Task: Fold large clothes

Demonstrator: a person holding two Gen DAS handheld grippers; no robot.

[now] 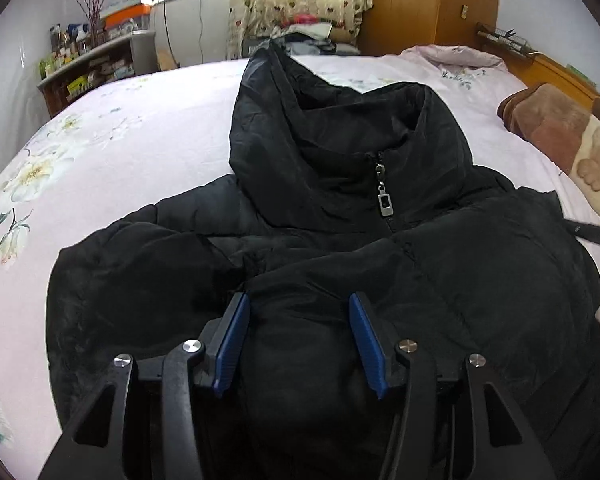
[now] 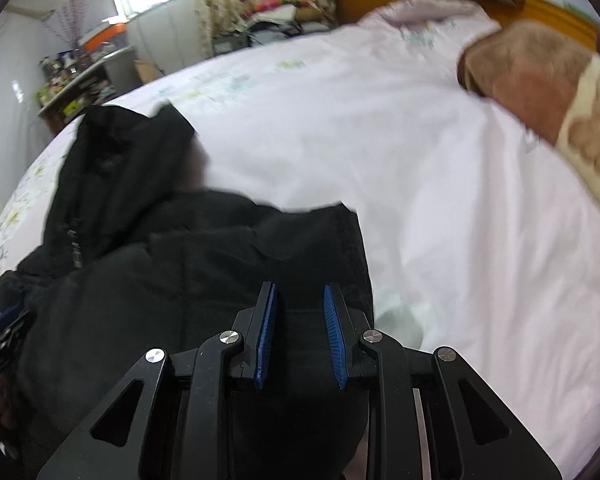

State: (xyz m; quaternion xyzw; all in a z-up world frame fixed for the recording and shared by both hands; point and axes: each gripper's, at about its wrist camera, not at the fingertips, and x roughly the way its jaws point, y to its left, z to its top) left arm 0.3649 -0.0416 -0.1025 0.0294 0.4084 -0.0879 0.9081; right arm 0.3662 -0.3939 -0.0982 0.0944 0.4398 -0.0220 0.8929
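Both jaws partly apart over black jacket [image 1: 340,208]; no legible writing

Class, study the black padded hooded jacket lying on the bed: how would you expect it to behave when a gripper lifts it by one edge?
The black padded hooded jacket would probably sag and drape, since it lies crumpled in soft folds. Its puffy quilting suggests bulk without much weight. The smooth, faintly shiny shell may slip between pads.

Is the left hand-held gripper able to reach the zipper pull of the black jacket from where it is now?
Probably yes. The zipper pull lies exposed on top of the black jacket, farther up the bed from the left hand-held gripper, with only jacket fabric between them. The jaws already have padded fabric between them.
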